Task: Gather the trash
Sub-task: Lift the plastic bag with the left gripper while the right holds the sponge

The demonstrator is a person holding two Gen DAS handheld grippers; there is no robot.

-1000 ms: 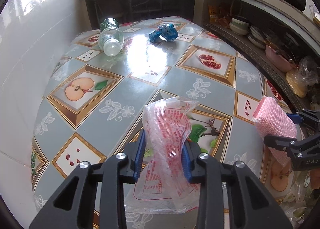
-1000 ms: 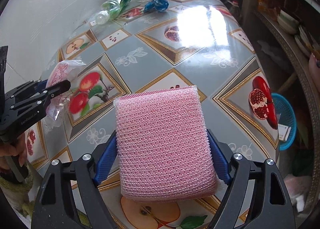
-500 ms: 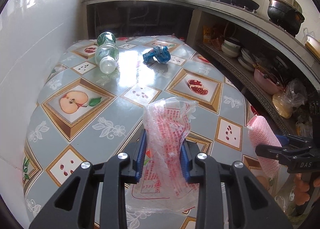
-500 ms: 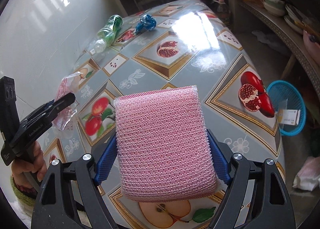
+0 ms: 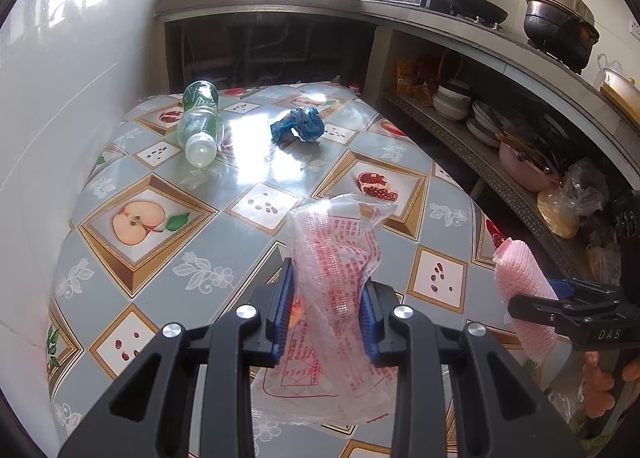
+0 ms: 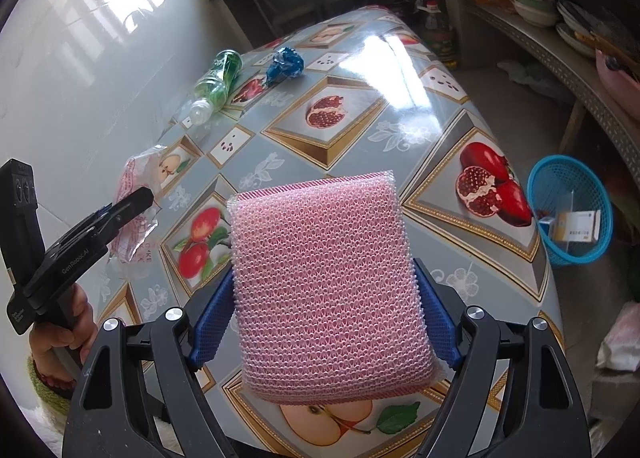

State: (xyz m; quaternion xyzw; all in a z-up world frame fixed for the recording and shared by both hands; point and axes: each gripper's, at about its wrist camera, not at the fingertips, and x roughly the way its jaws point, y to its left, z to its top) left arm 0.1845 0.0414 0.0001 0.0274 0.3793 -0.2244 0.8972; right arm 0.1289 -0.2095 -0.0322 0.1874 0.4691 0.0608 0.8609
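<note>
Left gripper (image 5: 326, 308) clamps a clear plastic wrapper (image 5: 336, 282); right gripper (image 6: 324, 320) grips a pink sponge (image 6: 324, 282), both above the tabletop (image 6: 360, 145).

hand-held gripper (image 5: 326, 310) clamps plastic wrapper (image 5: 336, 278).

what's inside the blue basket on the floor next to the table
The blue basket holds a small white and yellow box and something thin and clear. The near wall hides the bottom, so anything lower cannot be seen.
</note>
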